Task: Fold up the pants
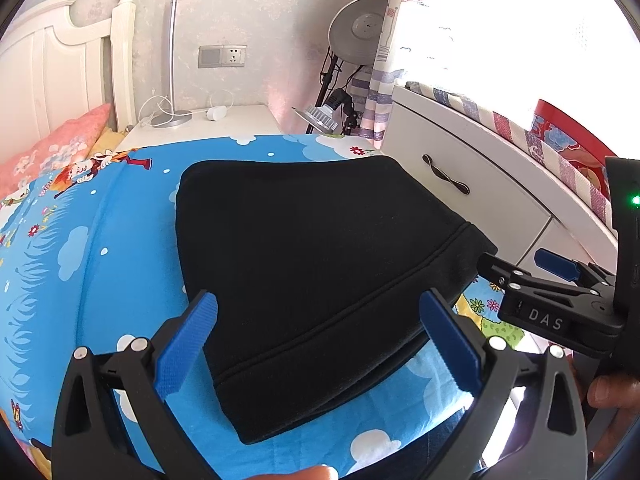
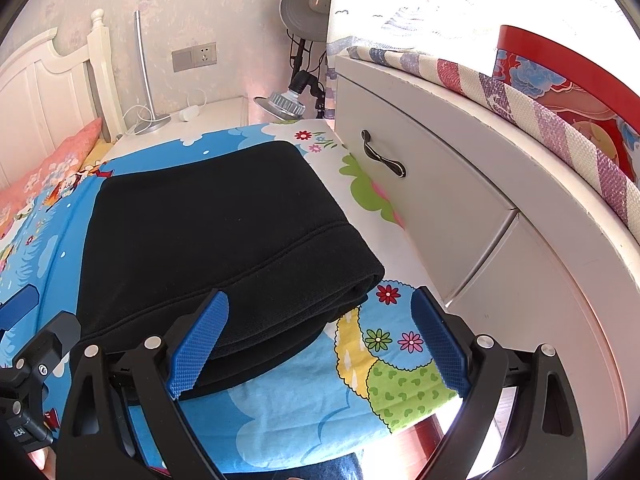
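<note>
The black pants (image 1: 320, 264) lie folded into a thick stack on the blue cartoon bedsheet (image 1: 80, 264). My left gripper (image 1: 318, 324) is open and empty, its blue pads on either side of the stack's near edge, just above it. My right gripper (image 2: 320, 320) is open and empty at the stack's near right corner; the pants (image 2: 216, 224) fill the left of that view. The right gripper also shows at the right edge of the left wrist view (image 1: 520, 276), and the left gripper's body at the left edge of the right wrist view (image 2: 28, 356).
A white drawer unit (image 2: 460, 208) stands close along the bed's right side. A white nightstand (image 1: 224, 120) with a lamp base stands at the far end, beside the headboard (image 1: 48, 76) and a pink pillow (image 1: 52, 148). A floor lamp (image 1: 360, 28) is in the corner.
</note>
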Tool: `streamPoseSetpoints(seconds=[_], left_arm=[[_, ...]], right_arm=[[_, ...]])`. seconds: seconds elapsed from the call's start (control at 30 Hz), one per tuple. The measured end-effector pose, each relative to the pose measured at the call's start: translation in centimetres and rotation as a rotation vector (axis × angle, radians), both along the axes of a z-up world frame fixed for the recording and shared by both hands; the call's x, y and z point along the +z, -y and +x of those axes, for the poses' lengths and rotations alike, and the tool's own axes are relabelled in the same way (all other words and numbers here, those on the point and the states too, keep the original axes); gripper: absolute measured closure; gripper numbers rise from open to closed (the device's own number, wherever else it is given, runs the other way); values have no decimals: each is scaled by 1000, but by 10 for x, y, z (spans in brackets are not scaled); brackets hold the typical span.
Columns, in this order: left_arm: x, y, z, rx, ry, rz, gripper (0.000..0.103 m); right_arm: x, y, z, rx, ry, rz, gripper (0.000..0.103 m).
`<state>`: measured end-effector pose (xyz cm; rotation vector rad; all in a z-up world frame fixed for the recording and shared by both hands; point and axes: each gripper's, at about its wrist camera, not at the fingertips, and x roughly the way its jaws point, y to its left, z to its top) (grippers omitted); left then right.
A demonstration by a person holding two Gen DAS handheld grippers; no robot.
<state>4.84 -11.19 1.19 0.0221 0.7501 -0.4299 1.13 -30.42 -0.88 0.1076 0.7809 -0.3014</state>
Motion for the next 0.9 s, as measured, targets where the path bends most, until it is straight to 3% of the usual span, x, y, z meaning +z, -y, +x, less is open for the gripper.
streamPoseSetpoints(seconds=[0.53,0.73,0.83,0.9], left_arm=[[1,4,-1,-11,15,-12,2],[0,7,5,-85,-37,-47,2],[5,-14,9,-63,-27,-63,2],[8,-47,15,13,-12,-67,2]], right_arm=[[-1,3,1,-5,-2,8,15],[-1,4,0,-12,2,13,15],[1,6,-3,-13,26,33,14],[3,5,-5,-12,52,37,14]])
